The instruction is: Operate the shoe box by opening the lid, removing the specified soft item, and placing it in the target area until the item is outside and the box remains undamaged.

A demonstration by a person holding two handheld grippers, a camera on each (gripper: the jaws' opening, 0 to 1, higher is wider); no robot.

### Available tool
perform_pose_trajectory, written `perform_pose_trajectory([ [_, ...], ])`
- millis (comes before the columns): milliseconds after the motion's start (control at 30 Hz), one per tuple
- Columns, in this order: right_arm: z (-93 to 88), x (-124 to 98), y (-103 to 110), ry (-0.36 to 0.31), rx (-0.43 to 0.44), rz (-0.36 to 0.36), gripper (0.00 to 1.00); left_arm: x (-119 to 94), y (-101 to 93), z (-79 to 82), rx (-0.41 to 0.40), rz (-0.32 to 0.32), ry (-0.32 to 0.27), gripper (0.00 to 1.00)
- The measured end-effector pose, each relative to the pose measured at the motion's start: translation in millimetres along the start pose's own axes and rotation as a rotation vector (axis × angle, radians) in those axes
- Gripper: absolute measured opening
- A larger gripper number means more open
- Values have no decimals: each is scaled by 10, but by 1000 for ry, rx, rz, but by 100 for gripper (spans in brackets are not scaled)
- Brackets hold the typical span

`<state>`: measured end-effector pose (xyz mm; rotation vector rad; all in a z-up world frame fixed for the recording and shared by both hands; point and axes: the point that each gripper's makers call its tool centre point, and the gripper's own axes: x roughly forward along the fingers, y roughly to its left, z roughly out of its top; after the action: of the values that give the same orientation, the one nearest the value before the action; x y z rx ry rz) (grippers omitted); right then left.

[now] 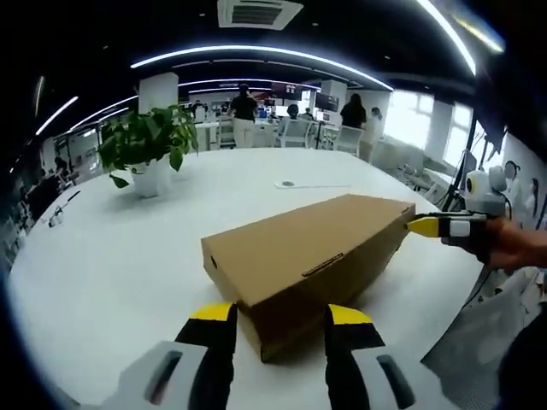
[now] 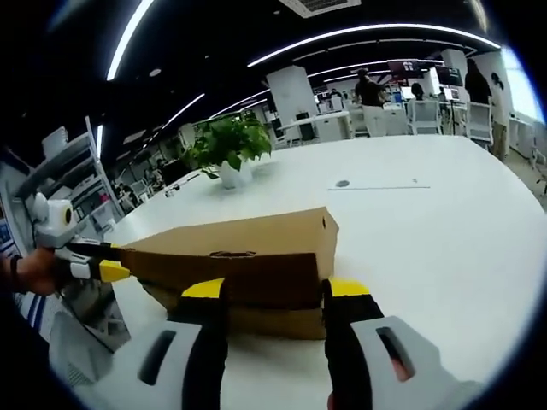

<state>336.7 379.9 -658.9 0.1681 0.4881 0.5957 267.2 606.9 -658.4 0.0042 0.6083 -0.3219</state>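
Sitting shut on the white worktop, the brown cardboard shoe box lies between the two grippers, lid still down. In the left gripper view the left gripper has its fingers spread, one box corner sitting between the yellow tips, maybe touching, can't tell. Far end of the box: the right gripper comes in from the right, tip at the box's top edge. In the right gripper view the right gripper also has its fingers spread, box end just ahead of them; left gripper at the far end. Potted plant well beyond the fingers. Box looks light, stiff but dentable. Lift the lid at its front edge, gently. Soft item is hidden inside.
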Motion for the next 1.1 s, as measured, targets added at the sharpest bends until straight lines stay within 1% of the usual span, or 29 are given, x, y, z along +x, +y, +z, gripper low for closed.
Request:
perform_pose_trajectory([
  [100, 104, 0, 4, -9, -10, -4, 40, -38, -6, 85, 24, 6, -13, 41],
  [267, 308, 6, 13, -51, -8, -10, 39, -71, 15, 214, 56, 22, -38, 39],
  [367, 407, 19, 19, -66, 0, -12, 39, -85, 38, 271, 67, 27, -50, 38],
  [533, 549, 44, 24, -87, 1, -15, 39, -98, 93, 373, 118, 56, -61, 33],
  [600, 603, 55, 28, -93, 0, -15, 38, -103, 114, 405, 119, 63, -68, 32],
  [667, 654, 61, 35, -100, -3, -15, 38, -110, 137, 455, 134, 82, -77, 30],
  [700, 673, 64, 39, -102, -4, -14, 38, -104, 175, 480, 167, 110, -83, 29],
  [767, 705, 77, 40, -108, -7, -14, 37, -76, 217, 502, 182, 143, -97, 27],
  [800, 722, 90, 38, -111, -8, -14, 37, -73, 212, 516, 183, 148, -102, 26],
  [867, 754, 103, 35, -117, 0, -14, 37, -74, 244, 556, 214, 183, -108, 24],
  [967, 812, 125, 34, -123, 1, -13, 37, -69, 271, 590, 235, 206, -112, 22],
  [1033, 847, 137, 40, -125, 2, -11, 37, -70, 292, 611, 235, 212, -120, 21],
  [1100, 875, 149, 39, -128, 6, -9, 38, -72, 322, 645, 257, 224, -129, 19],
])
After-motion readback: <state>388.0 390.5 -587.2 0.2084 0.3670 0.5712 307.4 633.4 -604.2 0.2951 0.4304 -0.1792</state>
